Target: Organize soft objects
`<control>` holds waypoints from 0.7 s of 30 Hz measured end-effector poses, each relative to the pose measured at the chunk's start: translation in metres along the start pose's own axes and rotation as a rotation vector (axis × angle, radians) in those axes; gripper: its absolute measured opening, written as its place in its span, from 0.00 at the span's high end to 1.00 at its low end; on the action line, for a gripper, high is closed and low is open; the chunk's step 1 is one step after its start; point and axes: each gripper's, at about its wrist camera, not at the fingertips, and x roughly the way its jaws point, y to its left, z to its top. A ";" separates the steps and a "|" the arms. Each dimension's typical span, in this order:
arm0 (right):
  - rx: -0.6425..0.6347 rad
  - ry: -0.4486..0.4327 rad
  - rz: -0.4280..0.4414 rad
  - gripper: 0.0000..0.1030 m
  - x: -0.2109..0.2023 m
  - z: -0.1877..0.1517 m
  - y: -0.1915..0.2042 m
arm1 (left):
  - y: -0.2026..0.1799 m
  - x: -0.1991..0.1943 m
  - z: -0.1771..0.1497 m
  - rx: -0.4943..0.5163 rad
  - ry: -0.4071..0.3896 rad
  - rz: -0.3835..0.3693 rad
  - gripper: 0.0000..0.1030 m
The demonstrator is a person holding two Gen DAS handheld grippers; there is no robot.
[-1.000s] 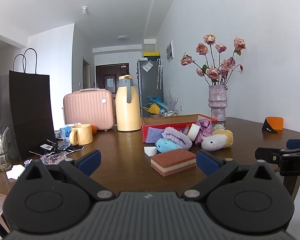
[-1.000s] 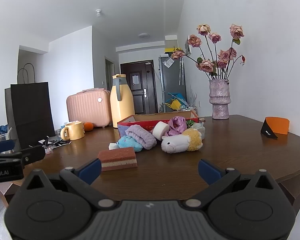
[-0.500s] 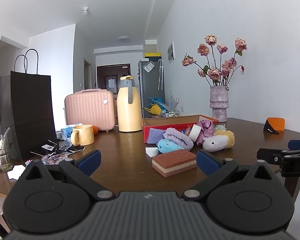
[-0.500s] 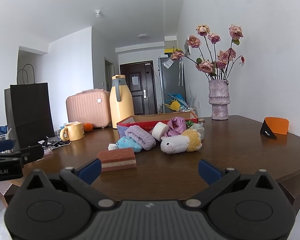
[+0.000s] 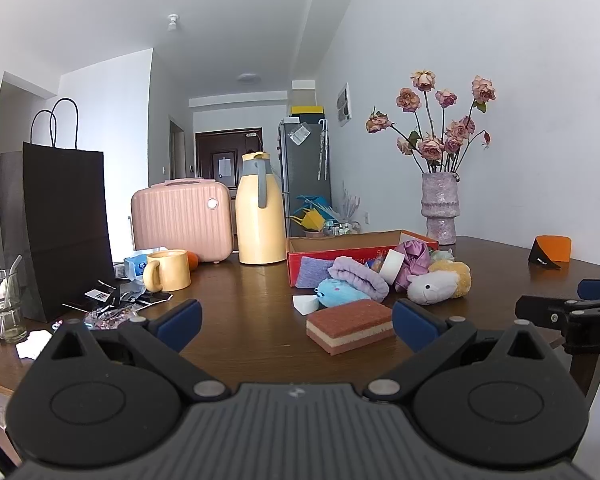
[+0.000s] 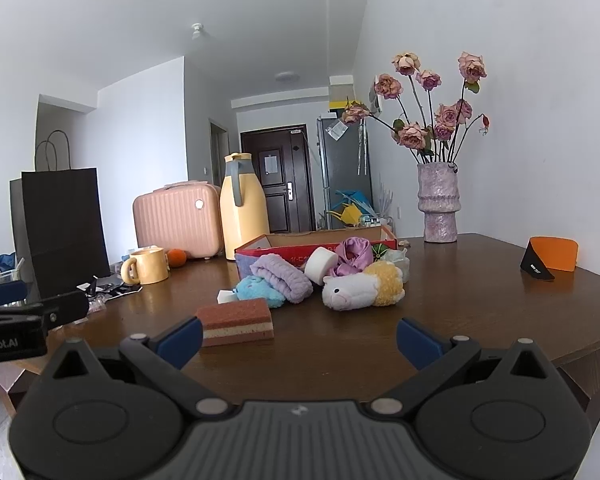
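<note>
A pile of soft things lies on the brown table in front of a red cardboard box (image 5: 360, 240) (image 6: 316, 240). It holds a brown and cream sponge (image 5: 350, 325) (image 6: 236, 321), a blue plush (image 5: 338, 291) (image 6: 260, 290), a purple towel roll (image 5: 358, 276) (image 6: 282, 276), a white and yellow sheep plush (image 5: 440, 280) (image 6: 364, 286), a purple cloth (image 5: 414, 254) (image 6: 354, 254) and a white foam roll (image 6: 320, 263). My left gripper (image 5: 296, 322) is open and empty, just short of the sponge. My right gripper (image 6: 298, 338) is open and empty, near the table's front edge.
A yellow jug (image 5: 258, 218), a pink case (image 5: 182, 220), a yellow mug (image 5: 168, 270), a black paper bag (image 5: 60, 224) and a glass (image 5: 2, 304) stand at the left. A vase of dried roses (image 5: 440, 208) and an orange and black object (image 5: 548, 250) stand at the right.
Both grippers have drifted only slightly; the left view has shifted a touch. Nothing on the table has moved and both jaws stay open.
</note>
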 end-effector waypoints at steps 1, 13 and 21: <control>0.000 0.000 0.000 0.00 0.000 0.000 0.000 | 0.000 0.000 0.000 0.000 0.000 0.001 0.00; 0.004 -0.019 -0.001 0.00 -0.003 -0.001 0.000 | 0.000 0.000 0.000 0.000 0.001 0.001 0.00; 0.004 -0.014 -0.003 0.00 -0.002 0.000 0.000 | -0.001 0.000 -0.001 0.004 -0.001 0.000 0.00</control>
